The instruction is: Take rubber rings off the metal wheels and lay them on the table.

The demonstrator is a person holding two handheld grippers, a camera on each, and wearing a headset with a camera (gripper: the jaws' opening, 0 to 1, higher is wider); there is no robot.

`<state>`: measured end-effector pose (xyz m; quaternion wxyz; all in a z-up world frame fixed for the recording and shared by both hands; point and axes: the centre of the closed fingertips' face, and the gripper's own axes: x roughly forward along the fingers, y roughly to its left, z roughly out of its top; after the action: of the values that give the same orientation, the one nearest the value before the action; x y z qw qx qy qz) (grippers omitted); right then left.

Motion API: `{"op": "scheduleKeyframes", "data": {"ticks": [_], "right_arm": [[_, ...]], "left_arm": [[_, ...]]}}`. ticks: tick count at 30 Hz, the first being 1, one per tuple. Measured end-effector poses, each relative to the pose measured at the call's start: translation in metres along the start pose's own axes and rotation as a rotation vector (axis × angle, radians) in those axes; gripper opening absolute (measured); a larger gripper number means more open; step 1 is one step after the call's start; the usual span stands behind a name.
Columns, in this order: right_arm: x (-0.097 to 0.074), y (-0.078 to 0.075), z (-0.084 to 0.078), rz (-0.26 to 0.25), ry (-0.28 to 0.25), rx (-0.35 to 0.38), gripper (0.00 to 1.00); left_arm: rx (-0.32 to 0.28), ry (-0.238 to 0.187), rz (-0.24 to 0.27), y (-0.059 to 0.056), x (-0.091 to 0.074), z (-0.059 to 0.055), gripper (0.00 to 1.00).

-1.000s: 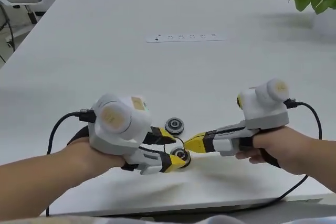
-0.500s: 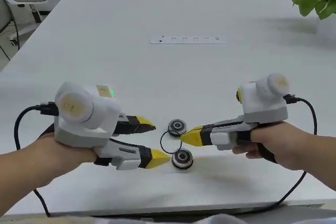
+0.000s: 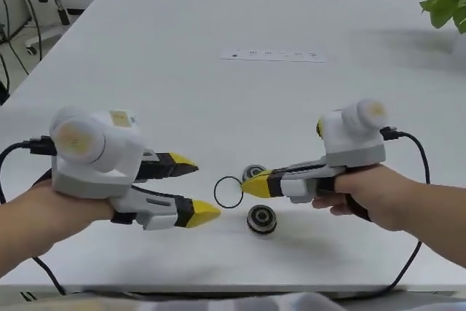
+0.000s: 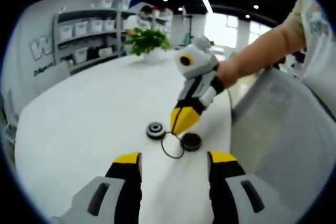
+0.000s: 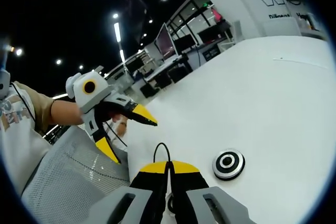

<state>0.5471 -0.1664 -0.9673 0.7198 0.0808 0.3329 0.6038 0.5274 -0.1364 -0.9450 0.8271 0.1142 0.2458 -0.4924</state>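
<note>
Right tool (image 3: 249, 186) pinches one rubber ring (image 3: 215, 193) — left tool (image 3: 203, 189) gapes empty — two metal wheels (image 3: 261, 218) nearby.

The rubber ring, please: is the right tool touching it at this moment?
Touching. The right gripper view shows the right tool shut on the rubber ring, whose loop rises from between the tips.
</note>
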Motion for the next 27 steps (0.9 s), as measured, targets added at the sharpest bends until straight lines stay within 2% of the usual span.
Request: {"op": "scheduleKeyframes", "data": {"ticks": [5,10,27], "right_arm": [[0.006,-0.007,-0.001,-0.007,0.015,-0.003,0.00],[0.010,-0.008,-0.006,-0.014,0.039,-0.010,0.00],[0.017,-0.024,-0.026,-0.082,0.130,-0.045,0.00]], "left_arm": [[-0.004,0.000,-0.001,0.000,-0.002,-0.004,0.54],[-0.007,0.000,0.003,0.002,-0.003,-0.006,0.54],[-0.027,0.012,0.002,0.004,-0.003,-0.012,0.51]]}}
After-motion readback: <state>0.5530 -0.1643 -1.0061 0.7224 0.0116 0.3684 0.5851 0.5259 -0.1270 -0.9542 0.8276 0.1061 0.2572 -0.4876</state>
